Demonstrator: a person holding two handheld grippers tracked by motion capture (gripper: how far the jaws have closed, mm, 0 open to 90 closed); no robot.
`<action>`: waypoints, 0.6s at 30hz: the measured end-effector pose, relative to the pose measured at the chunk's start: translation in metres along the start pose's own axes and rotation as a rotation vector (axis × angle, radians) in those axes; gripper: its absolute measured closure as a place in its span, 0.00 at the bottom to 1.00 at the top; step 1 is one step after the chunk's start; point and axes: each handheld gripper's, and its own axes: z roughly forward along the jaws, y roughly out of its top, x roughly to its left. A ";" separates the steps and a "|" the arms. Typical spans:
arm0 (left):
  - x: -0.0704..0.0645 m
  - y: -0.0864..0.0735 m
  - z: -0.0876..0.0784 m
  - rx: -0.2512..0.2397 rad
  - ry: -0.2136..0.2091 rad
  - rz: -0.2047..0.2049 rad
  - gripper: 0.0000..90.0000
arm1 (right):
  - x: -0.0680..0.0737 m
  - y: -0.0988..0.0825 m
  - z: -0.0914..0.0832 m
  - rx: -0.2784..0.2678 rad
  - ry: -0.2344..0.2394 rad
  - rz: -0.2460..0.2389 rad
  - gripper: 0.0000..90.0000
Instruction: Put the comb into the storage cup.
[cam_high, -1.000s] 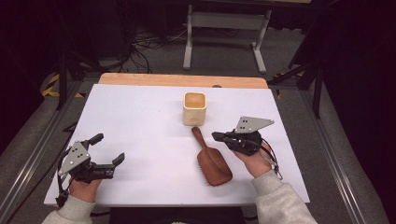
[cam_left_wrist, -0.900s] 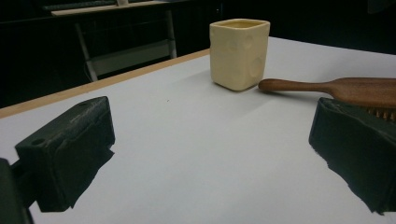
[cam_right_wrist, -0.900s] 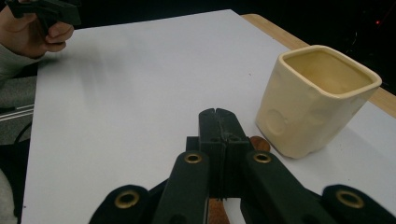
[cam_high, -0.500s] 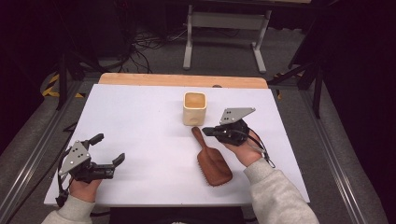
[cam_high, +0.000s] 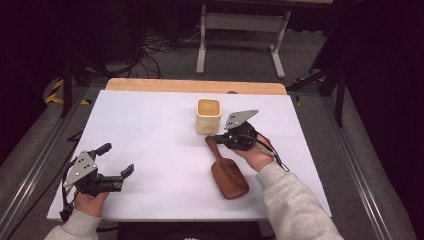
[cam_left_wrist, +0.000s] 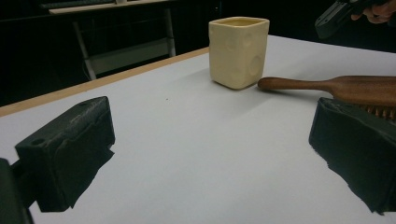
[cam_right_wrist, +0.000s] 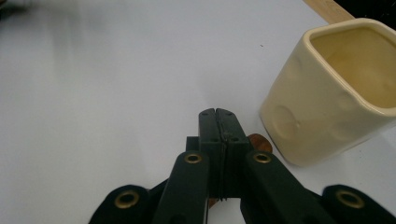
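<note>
Tabletop (cam_high: 150, 125) scene seen from above, read from left to right. Left gripper (cam_high: 115, 162) sits near the 8 o'clock corner of the white surface, in the same place as a second ago; its jaws stand wide apart with nothing between them, and the left hand (cam_high: 90, 200) grips the body from below, the forearm entering from the bottom edge. In the left gripper view the two black jaws frame bare table, with the cup (cam_left_wrist: 238, 51) and the brush handle (cam_left_wrist: 299, 85) lying ahead toward 1 o'clock. Cream square cup (cam_high: 208, 115) stands upright just above the table's centre, toward 12 o'clock, unmoved. Wooden hairbrush (cam_high: 227, 172) lies flat, bristles facing the 9 o'clock side, its head toward 5 o'clock and its handle tip pointing at the cup, just short of the cup's base; it has not shifted. Right gripper (cam_high: 212, 139) has changed most: a second ago it hovered off to the 3 o'clock side of the cup, well clear of the handle, and it now sits over the handle tip, right beside the cup's lower right corner. Its jaws are pressed together, empty, as the right gripper view shows, with the handle end (cam_right_wrist: 259, 142) peeking out beneath them. Right hand (cam_high: 255, 152) holds it with the wrist angled toward 10 o'clock, the grey sleeve (cam_high: 295, 210) rising from the bottom edge.
</note>
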 end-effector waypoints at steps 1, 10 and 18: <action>0.000 0.000 0.000 -0.001 0.001 0.000 0.01 | -0.001 0.001 0.001 0.005 0.002 -0.002 1.00; 0.000 0.000 0.000 0.000 0.002 -0.003 0.01 | -0.005 0.002 0.013 0.065 0.015 -0.021 1.00; 0.001 0.000 0.001 0.006 0.000 0.000 0.01 | -0.008 -0.001 0.028 0.138 0.036 -0.029 1.00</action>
